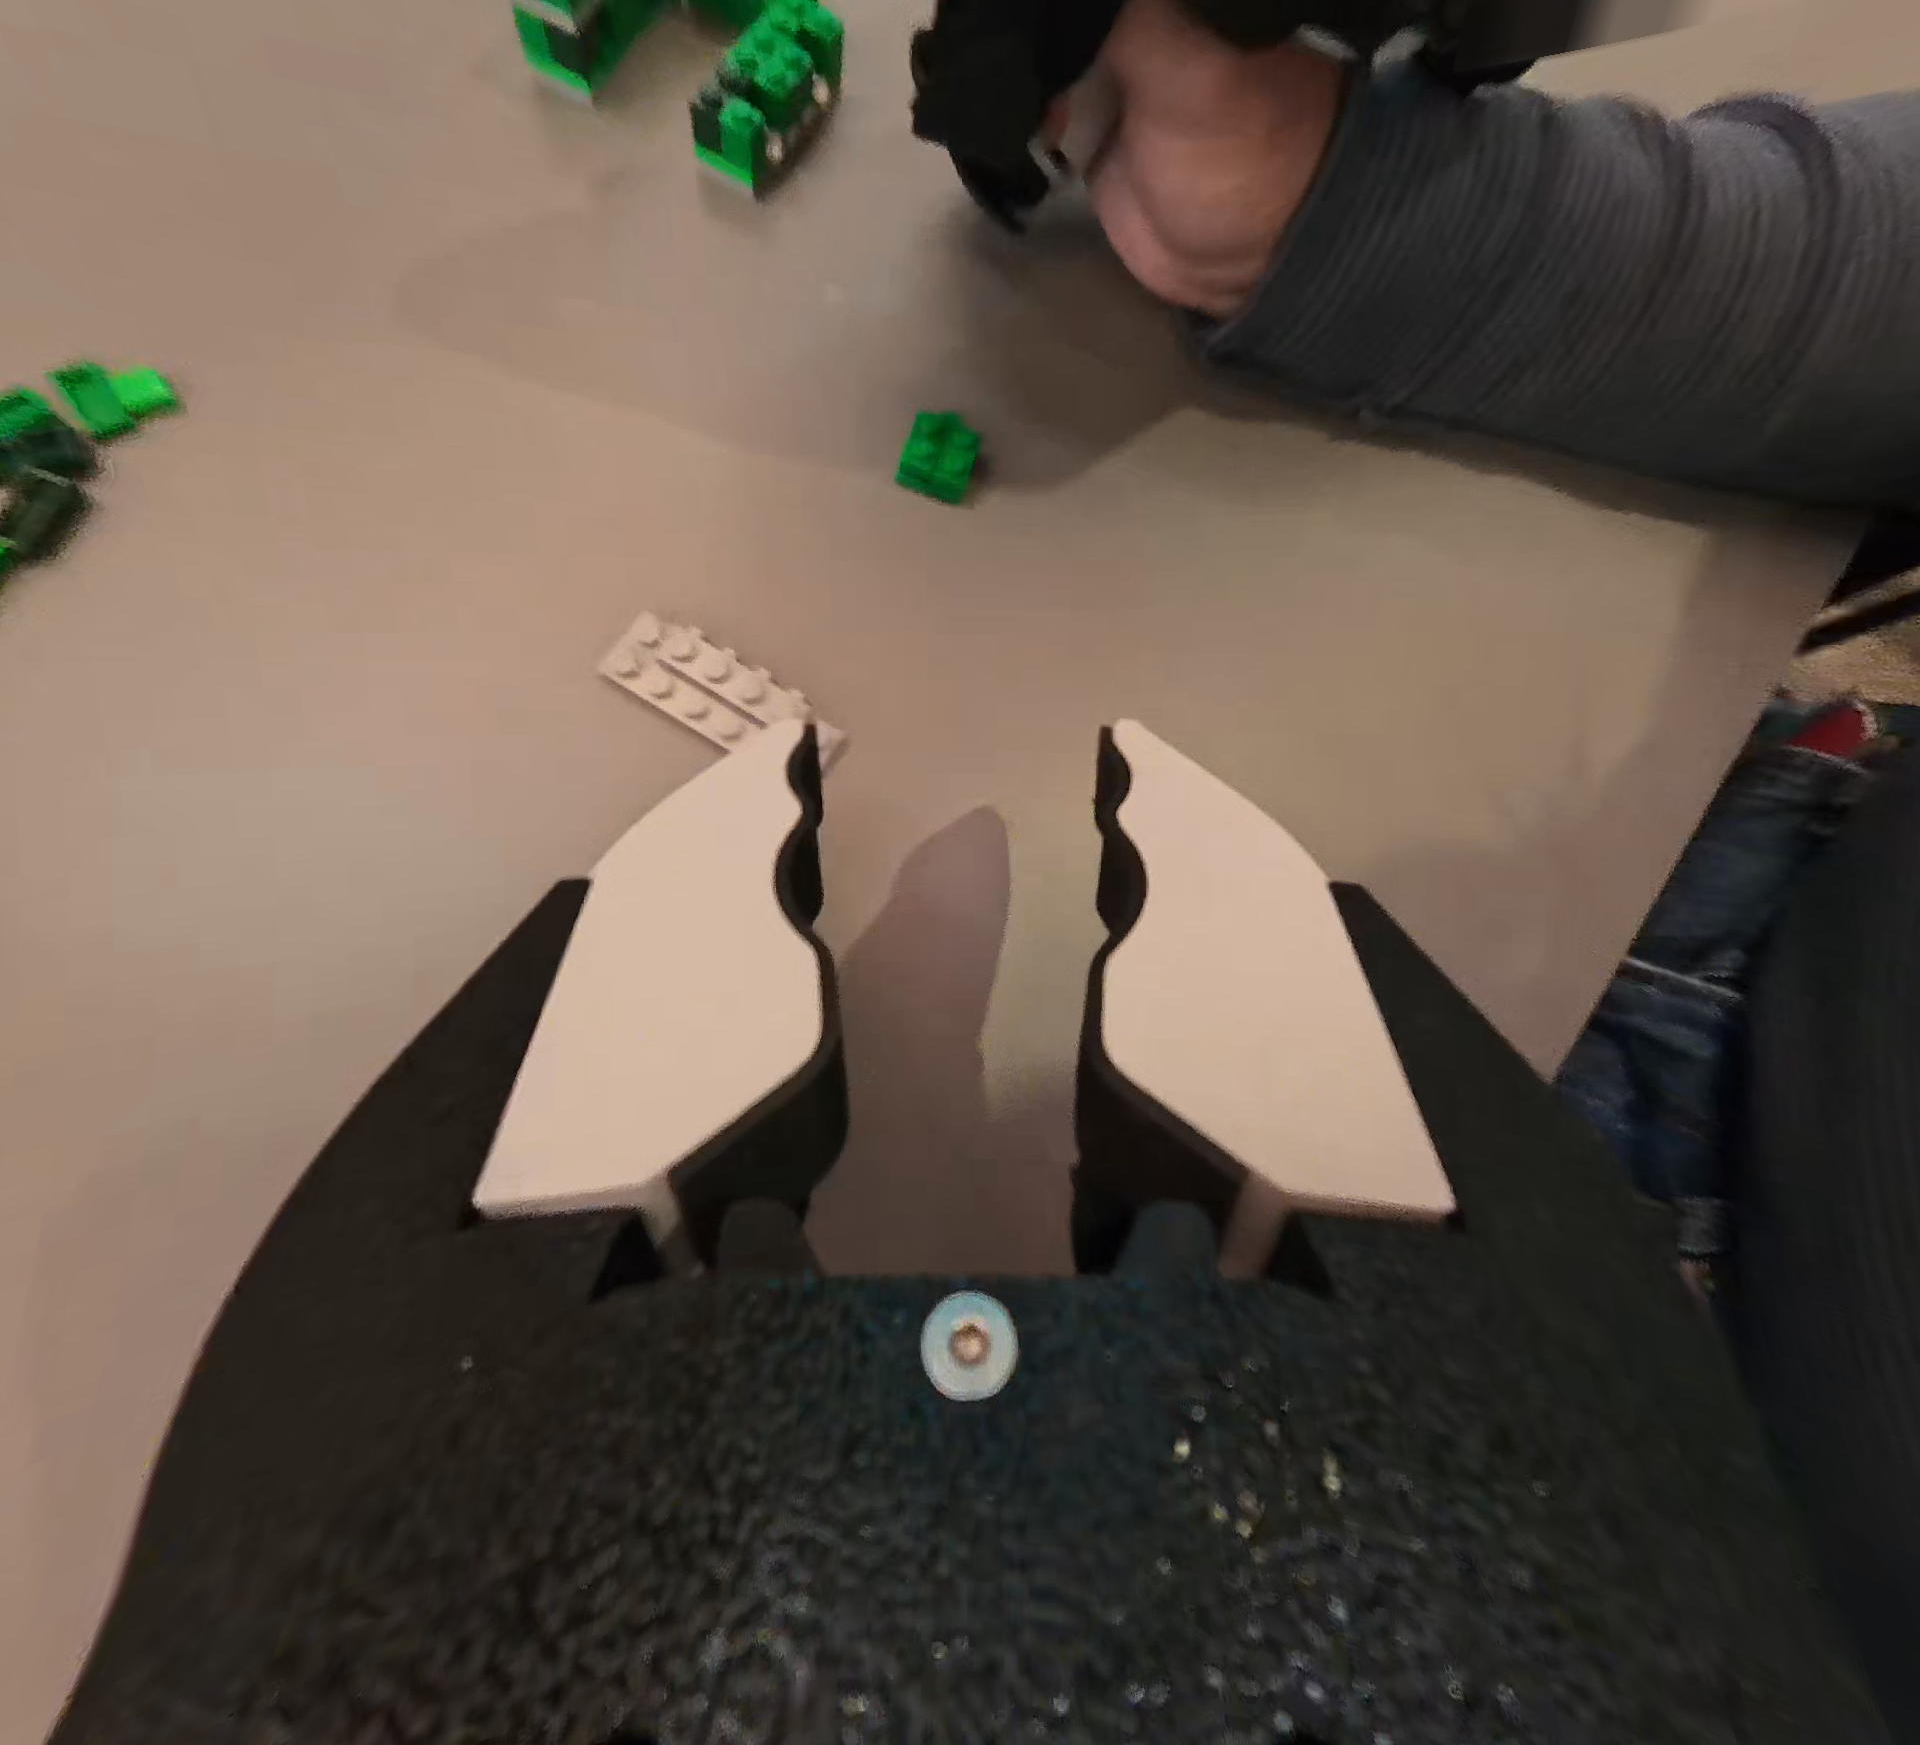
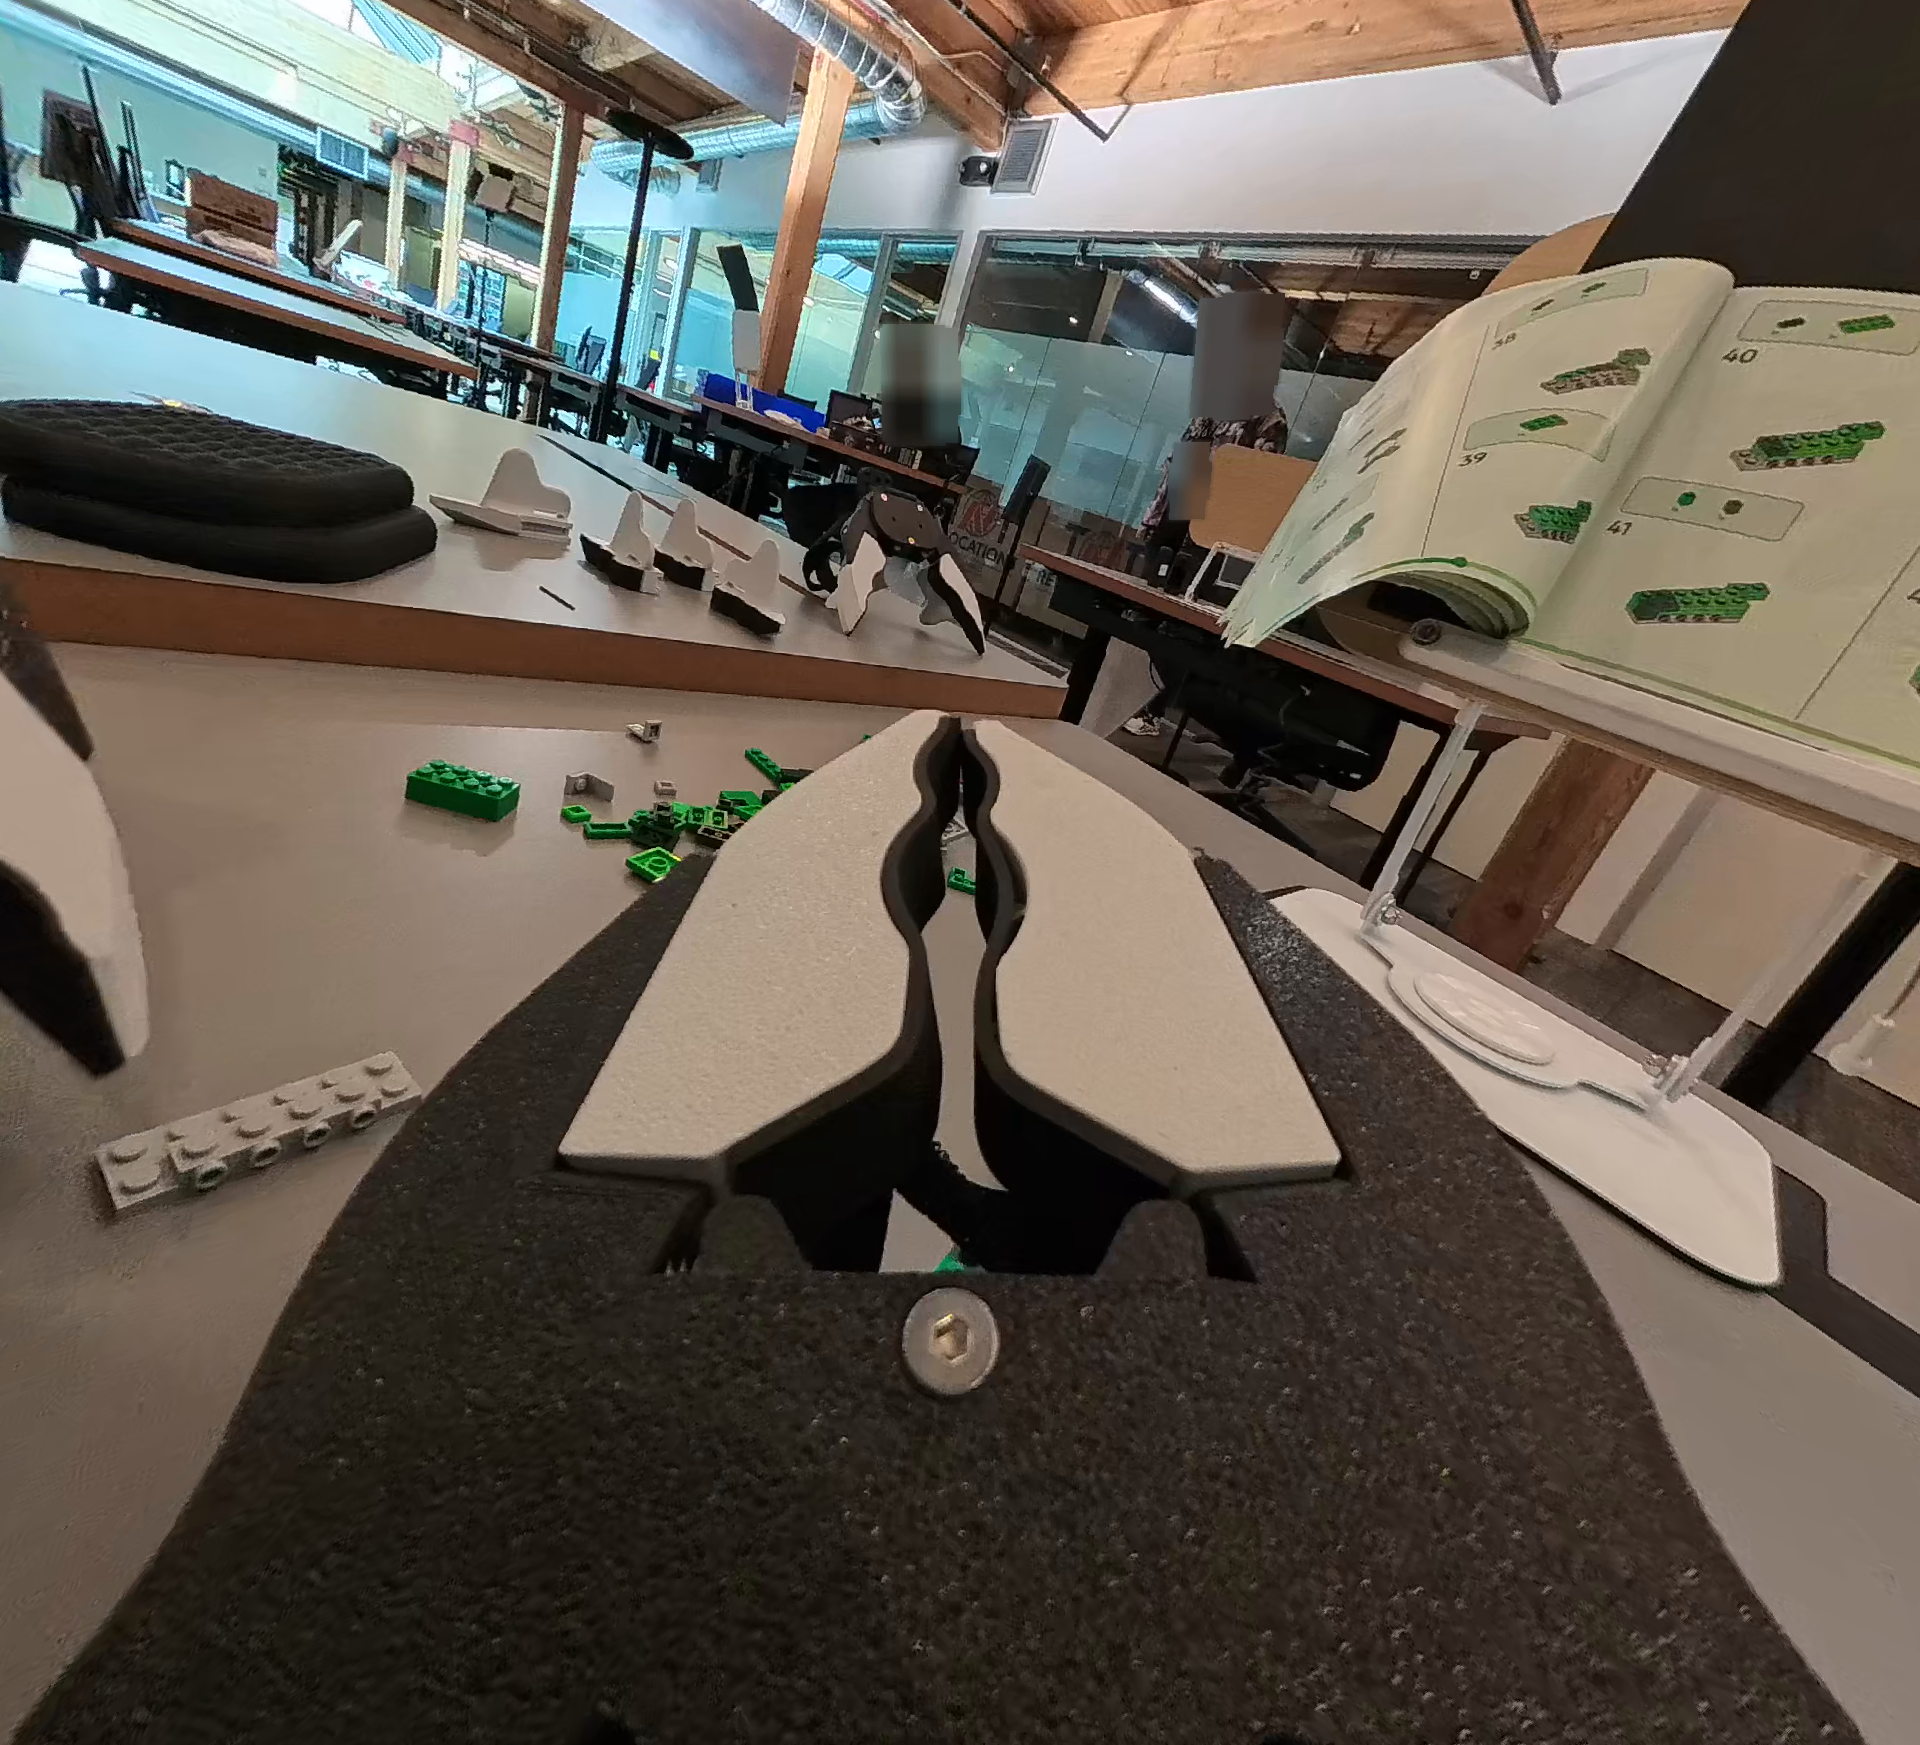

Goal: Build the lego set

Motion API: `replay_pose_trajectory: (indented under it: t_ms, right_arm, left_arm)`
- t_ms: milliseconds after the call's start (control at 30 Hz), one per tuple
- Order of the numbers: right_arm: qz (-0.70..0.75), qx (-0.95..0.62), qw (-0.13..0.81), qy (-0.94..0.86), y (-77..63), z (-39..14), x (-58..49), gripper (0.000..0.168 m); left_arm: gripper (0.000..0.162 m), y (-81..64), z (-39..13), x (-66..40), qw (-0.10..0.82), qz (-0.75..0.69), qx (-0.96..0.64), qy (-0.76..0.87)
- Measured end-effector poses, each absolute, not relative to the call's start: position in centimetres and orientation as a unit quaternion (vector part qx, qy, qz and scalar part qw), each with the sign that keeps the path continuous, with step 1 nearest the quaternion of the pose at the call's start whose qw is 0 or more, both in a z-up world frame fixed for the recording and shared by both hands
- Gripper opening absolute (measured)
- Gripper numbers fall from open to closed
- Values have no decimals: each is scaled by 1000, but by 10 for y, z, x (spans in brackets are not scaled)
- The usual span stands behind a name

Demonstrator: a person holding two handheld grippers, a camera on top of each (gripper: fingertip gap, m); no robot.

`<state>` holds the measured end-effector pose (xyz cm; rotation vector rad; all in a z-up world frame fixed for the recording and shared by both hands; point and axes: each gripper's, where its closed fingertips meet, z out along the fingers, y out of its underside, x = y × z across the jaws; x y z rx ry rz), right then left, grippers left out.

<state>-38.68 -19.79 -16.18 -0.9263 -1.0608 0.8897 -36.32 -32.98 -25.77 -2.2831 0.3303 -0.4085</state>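
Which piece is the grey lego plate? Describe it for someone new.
On the grey table, look just ahead of the open left gripper. The flat light-grey studded lego plate lies there alone, partly under the left fingertip. Every other loose brick nearby is green.

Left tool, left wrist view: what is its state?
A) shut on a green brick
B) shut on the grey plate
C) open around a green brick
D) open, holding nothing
D: the left tool has a wide gap between its fingers showing only bare table; the grey plate lies flat beside the left fingertip.
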Motion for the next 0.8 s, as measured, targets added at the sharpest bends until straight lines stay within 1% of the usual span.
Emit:
replay_pose_trajectory:
  t_ms: [100,267,333,400,467,600,733,800]
  right_arm:
    - [391,-411,675,-473,-198,-162,-386,0]
    - [380,-413,680,-472,-197,-162,-383,0]
    - [375,-413,681,-474,-197,-163,-384,0]
    - [371,-411,683,-476,-198,-163,-383,0]
    - [366,-408,686,-479,-200,-163,-382,0]
    - [355,-401,692,-485,-208,-162,-375,0]
    - [348,-391,693,-496,-219,-164,-366,0]
    - [343,-389,694,-500,-222,-164,-364,0]
  left_arm:
    - [46,-325,-252,-377,418,-135,-889,126]
    - [52,-329,-278,-383,338,-164,-923,86]
    - [52,-326,-275,-377,347,-185,-916,82]
    - [58,-323,-274,-366,349,-207,-909,94]
    - [60,-320,-272,-356,356,-217,-901,117]
    - [63,-311,-268,-379,399,-140,-895,144]
    - [79,-305,-272,-395,400,-110,-899,137]
    - [83,-303,-278,-396,393,-86,-903,148]
